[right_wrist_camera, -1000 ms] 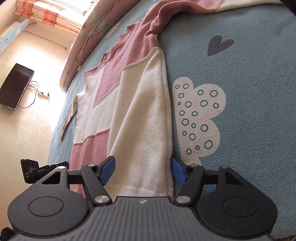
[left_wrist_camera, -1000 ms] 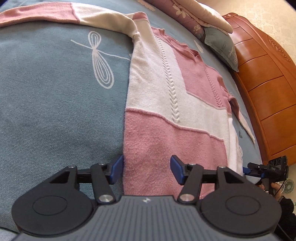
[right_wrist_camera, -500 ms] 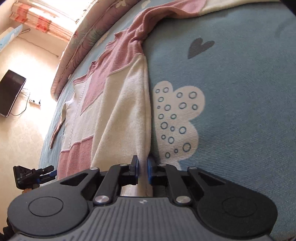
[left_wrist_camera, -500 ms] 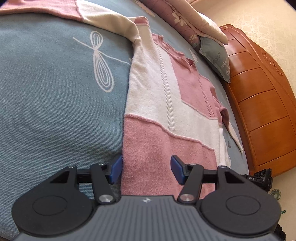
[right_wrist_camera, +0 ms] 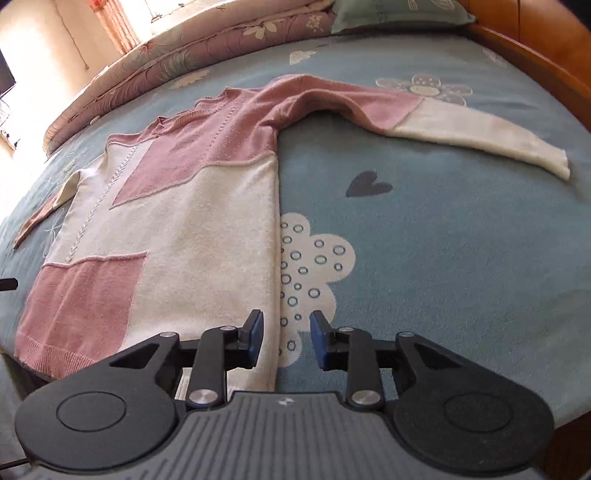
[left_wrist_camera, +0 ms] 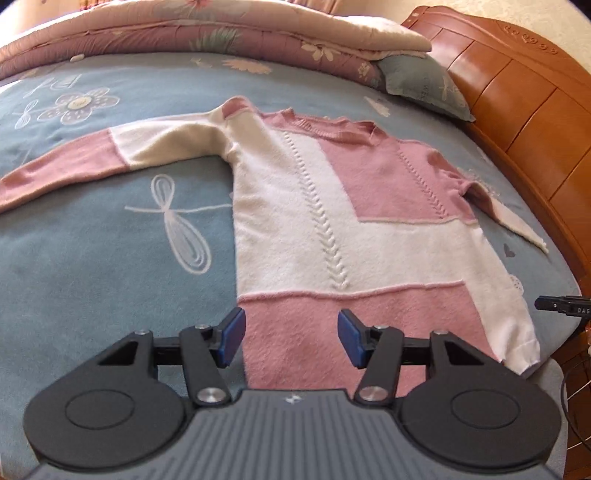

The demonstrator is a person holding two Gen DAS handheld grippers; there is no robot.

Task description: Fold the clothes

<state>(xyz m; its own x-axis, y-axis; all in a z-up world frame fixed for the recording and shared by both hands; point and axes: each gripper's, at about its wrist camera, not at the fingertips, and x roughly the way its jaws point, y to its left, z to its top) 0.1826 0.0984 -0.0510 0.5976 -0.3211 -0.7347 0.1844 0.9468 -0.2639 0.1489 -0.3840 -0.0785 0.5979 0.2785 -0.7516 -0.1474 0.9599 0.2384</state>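
A pink and cream knit sweater (left_wrist_camera: 332, 221) lies flat, front up, on the blue bedspread (left_wrist_camera: 92, 277), both sleeves spread out. My left gripper (left_wrist_camera: 288, 334) hovers open above the pink hem band near its left corner, holding nothing. In the right wrist view the sweater (right_wrist_camera: 192, 221) shows its cream right side, with the right sleeve (right_wrist_camera: 443, 125) stretched sideways. My right gripper (right_wrist_camera: 284, 334) hangs over that side edge near the hem. Its jaws are opening, and the edge runs below the gap without the pads pressing on it.
A folded floral quilt (left_wrist_camera: 221, 33) and a grey-green pillow (left_wrist_camera: 424, 85) lie at the far side of the bed. A wooden headboard (left_wrist_camera: 535, 92) bounds the right. The tip of the other gripper (left_wrist_camera: 561, 306) pokes in past the bed's right edge.
Both grippers have risen and pulled back, so the whole sweater now shows. The right gripper shut at the sweater's side edge half a second ago and has since parted; the left stayed open.
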